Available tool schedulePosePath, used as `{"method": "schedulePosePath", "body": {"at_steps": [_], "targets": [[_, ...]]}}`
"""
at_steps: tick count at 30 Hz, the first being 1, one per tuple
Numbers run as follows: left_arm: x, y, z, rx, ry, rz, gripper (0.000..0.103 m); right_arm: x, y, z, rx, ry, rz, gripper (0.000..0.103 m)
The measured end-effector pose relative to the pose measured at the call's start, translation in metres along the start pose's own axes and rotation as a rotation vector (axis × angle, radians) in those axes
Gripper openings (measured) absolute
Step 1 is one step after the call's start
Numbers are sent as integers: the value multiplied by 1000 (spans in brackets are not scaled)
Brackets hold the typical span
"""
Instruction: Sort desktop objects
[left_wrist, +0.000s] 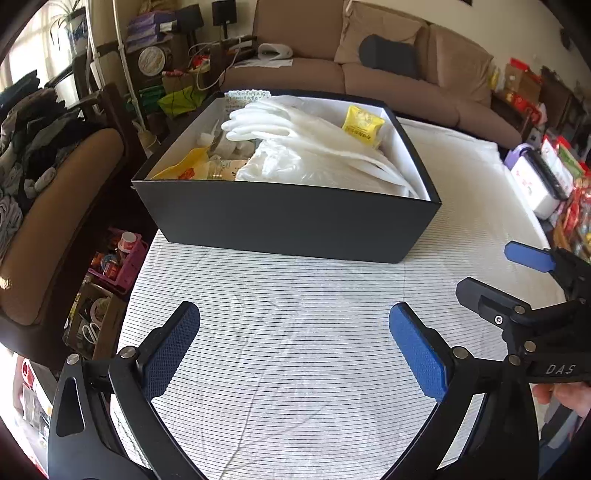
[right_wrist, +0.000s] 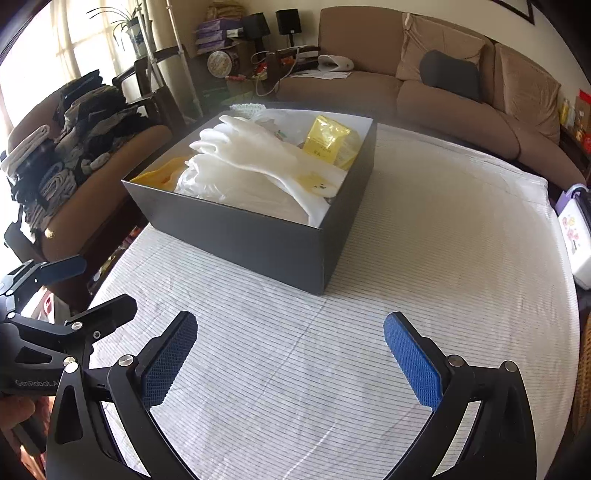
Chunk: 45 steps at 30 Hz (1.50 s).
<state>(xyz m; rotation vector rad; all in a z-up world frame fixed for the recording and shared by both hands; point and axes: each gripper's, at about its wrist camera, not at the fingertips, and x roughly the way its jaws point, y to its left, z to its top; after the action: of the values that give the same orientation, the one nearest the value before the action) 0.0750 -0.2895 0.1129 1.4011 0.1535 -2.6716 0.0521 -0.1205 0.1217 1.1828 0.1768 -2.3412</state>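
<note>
A striped white tablecloth (left_wrist: 295, 350) is covering the table, lying bare on the near side of the black storage box (left_wrist: 288, 221), which suggests the desktop items are already gathered inside. The box is sitting open toward the table's far left edge, its white lining showing. Within it, a pair of white rubber gloves (right_wrist: 251, 155) is draping across the top of the pile, fingers pointing to the box's far left corner, over a crumpled clear plastic bag (left_wrist: 280, 166). A yellow sachet (left_wrist: 362, 125) is leaning against the box's far right wall; an orange-yellow packet (left_wrist: 184, 168) is tucked into its near left corner. Both hand-held tools are hovering short of the box, holding nothing: the left gripper (left_wrist: 295, 347) with fingers spread wide, the right gripper (right_wrist: 291, 354) likewise parted, probably between picks.
</note>
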Motion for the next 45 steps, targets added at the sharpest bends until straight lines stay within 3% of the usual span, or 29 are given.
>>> {"method": "schedulePosePath", "body": {"at_steps": [5,15,22,30,45], "targets": [[9,-43,-5,25,-5,-14,103,-10,-43,-23,47,-10,-53,103],[57,-159,-25,104,15,-67,103,-19,-174,-88,213,11,-201,103],[89,-213,-31,116,25,-78,103,-20,-226,-122,254,21,-264,103],[118,-241,-37,137,30,-53,103,-8,-245,-134,266,16,-272,103],[138,-241,-44,95,17,-38,103,13,-244,-130,238,-1,-310,103]]}}
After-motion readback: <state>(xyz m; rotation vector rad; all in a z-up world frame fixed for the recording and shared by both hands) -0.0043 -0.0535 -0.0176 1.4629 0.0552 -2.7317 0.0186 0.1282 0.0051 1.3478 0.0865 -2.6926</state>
